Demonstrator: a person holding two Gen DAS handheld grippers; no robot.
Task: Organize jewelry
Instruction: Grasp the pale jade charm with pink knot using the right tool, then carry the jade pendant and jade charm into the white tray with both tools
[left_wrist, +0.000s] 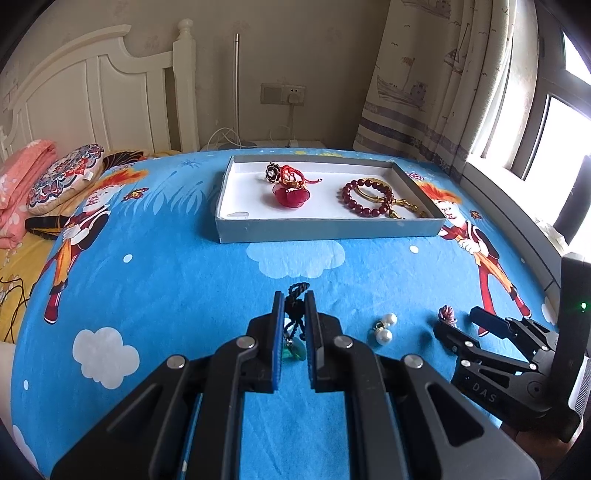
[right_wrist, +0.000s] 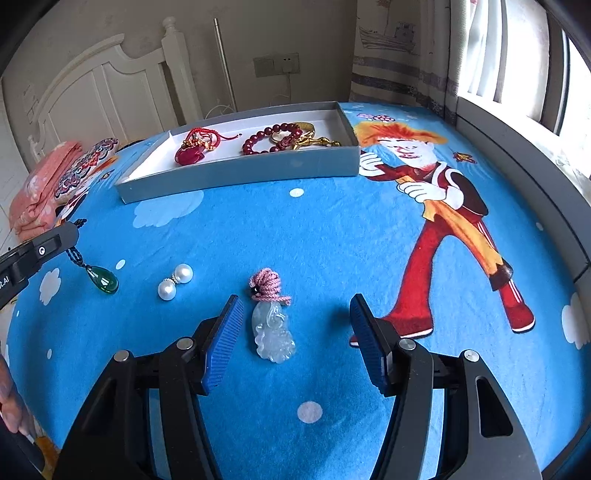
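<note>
Left gripper (left_wrist: 293, 306) clamped on the dark braided cord of the green teardrop glass pendant (right_wrist: 103, 281), pendant hanging just off the blue cartoon-print bedspread (left_wrist: 166, 295) near its front edge; right gripper (right_wrist: 295, 328) jaws apart, nothing pinched, straddling the pale carved jade pendant with pink knotted cord (right_wrist: 271, 328), which lies flat on the bedspread closer to the left pad. Shallow grey cardboard tray with white inside (left_wrist: 332, 229) sits toward the far edge and already holds a red cord bracelet with red flower charm (left_wrist: 290, 188), a black flower brooch (left_wrist: 272, 171), a dark red bead bracelet (left_wrist: 364, 197) and gold-coloured pieces (left_wrist: 400, 208). Looks roughly half done: green pendant, jade pendant and the pair of white pearl earrings (left_wrist: 386, 328) between them remain outside. Path to tray is bare bedspread, nothing blocking; patterned round cushion (left_wrist: 64, 177) and pink folded blanket (left_wrist: 18, 184) off at the far left edge, curtain (left_wrist: 443, 74) and window on the right
</note>
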